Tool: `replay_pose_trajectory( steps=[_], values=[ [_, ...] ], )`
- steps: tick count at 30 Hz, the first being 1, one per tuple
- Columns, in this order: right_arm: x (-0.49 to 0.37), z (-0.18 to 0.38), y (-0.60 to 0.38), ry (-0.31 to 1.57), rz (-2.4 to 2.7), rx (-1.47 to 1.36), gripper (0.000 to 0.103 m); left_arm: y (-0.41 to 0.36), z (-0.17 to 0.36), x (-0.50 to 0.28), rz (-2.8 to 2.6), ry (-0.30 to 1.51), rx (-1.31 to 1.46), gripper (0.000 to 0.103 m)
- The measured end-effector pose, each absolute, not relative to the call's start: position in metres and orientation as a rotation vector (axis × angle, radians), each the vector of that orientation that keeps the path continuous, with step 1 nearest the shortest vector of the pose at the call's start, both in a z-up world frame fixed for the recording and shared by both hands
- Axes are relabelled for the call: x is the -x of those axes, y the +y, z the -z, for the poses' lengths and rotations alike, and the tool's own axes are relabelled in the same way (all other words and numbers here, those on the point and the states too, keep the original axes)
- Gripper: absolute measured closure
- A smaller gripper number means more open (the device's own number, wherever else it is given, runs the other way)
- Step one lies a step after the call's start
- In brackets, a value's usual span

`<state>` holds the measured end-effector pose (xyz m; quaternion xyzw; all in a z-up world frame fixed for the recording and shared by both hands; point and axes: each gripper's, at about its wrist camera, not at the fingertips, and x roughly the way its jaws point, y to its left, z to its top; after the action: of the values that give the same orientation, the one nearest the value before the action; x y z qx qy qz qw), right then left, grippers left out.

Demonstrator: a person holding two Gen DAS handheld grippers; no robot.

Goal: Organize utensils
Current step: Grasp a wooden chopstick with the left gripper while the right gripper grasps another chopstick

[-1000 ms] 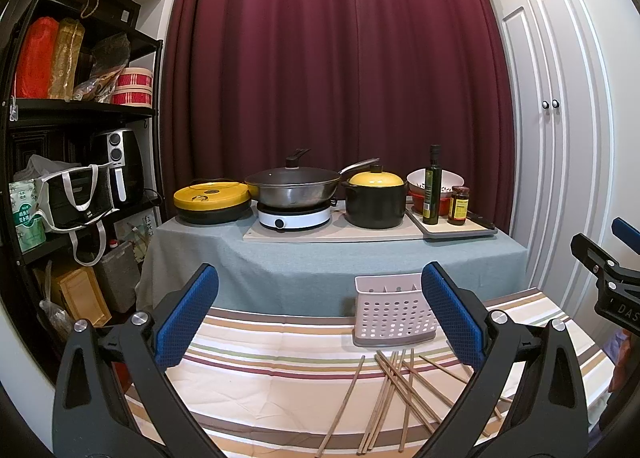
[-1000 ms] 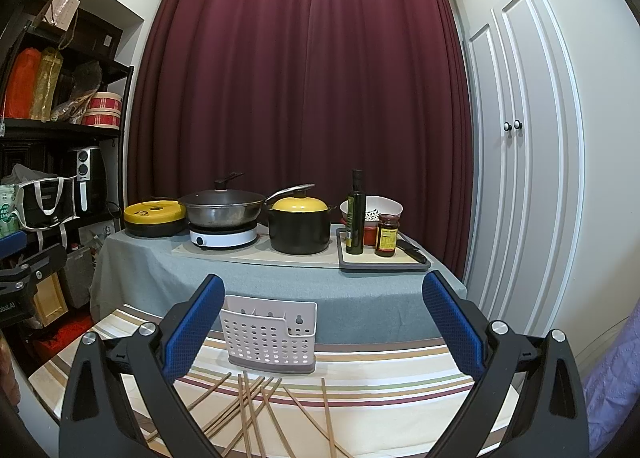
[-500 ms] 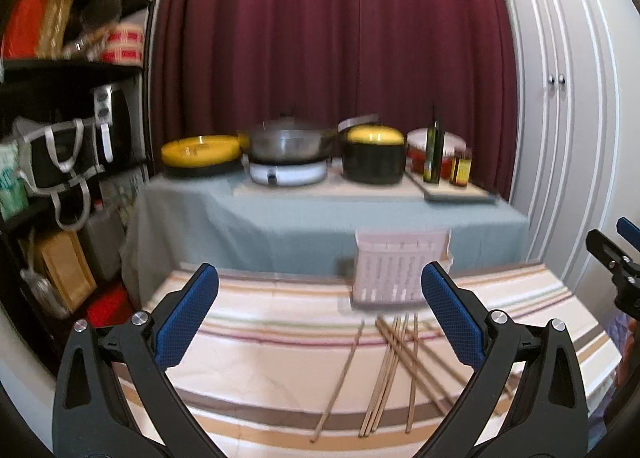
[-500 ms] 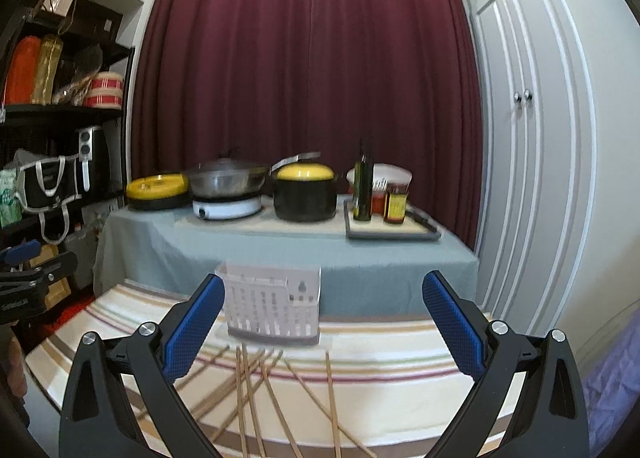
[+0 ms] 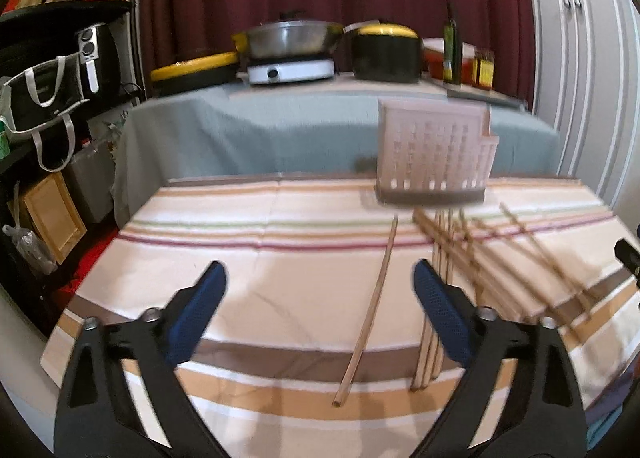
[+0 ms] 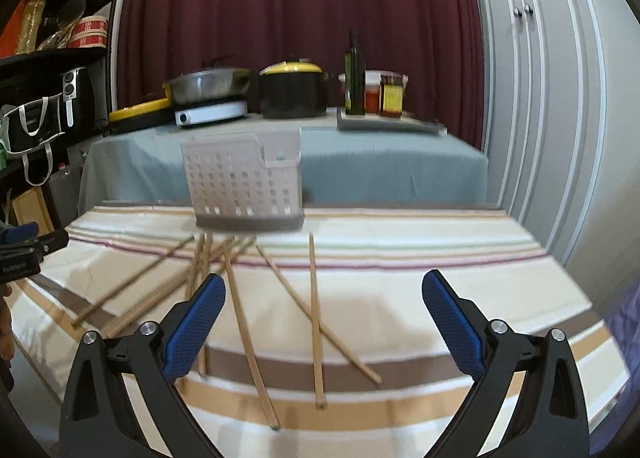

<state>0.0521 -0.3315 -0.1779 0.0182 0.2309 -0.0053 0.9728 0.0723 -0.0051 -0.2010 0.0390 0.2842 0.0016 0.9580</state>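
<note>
Several wooden chopsticks (image 5: 472,254) lie scattered on the striped tablecloth (image 5: 280,258), fanned out in front of a white perforated utensil basket (image 5: 434,156) standing upright at the table's far edge. One chopstick (image 5: 370,310) lies apart to the left of the pile. My left gripper (image 5: 320,282) hovers open above the cloth, just left of the pile. In the right wrist view the same chopsticks (image 6: 244,306) and basket (image 6: 244,182) show, and my right gripper (image 6: 322,290) is open over them, holding nothing.
Behind the striped table stands a grey-clothed table (image 6: 360,162) with a wok on a hob (image 5: 290,38), a black pot with a yellow lid (image 5: 386,48), a bottle and jars. Black shelves (image 5: 60,58) with bags are on the left, white cupboard doors (image 6: 540,98) on the right.
Both grippers have tilted down and moved closer to the striped table; the chopsticks and basket now appear larger and nearer. Both grippers stay open.
</note>
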Motion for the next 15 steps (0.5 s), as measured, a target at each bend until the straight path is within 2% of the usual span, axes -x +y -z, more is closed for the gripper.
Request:
replay_pose_trajectory(
  steps=[1, 2, 4, 9, 15],
  values=[
    [-0.052, 0.184, -0.332, 0.473, 0.005, -0.04, 0.018, -0.006, 0.208, -0.072, -0.001, 0.588, -0.087, 0.021],
    [-0.053, 0.191, -0.333, 0.481, -0.003, -0.041, 0.036, -0.006, 0.217, -0.073, 0.002, 0.602, -0.094, 0.021],
    [-0.056, 0.202, -0.334, 0.513, -0.017, -0.043, 0.052, -0.006, 0.23, -0.073, 0.002, 0.622, -0.102, 0.026],
    [-0.056, 0.226, -0.338, 0.545, -0.038, -0.054, 0.057, -0.005, 0.251, -0.071, 0.009, 0.645, -0.098, 0.034],
    [-0.052, 0.245, -0.339, 0.57, -0.073, -0.06, 0.074, -0.006, 0.266, -0.066, 0.005, 0.638, -0.119, 0.04]
  ],
)
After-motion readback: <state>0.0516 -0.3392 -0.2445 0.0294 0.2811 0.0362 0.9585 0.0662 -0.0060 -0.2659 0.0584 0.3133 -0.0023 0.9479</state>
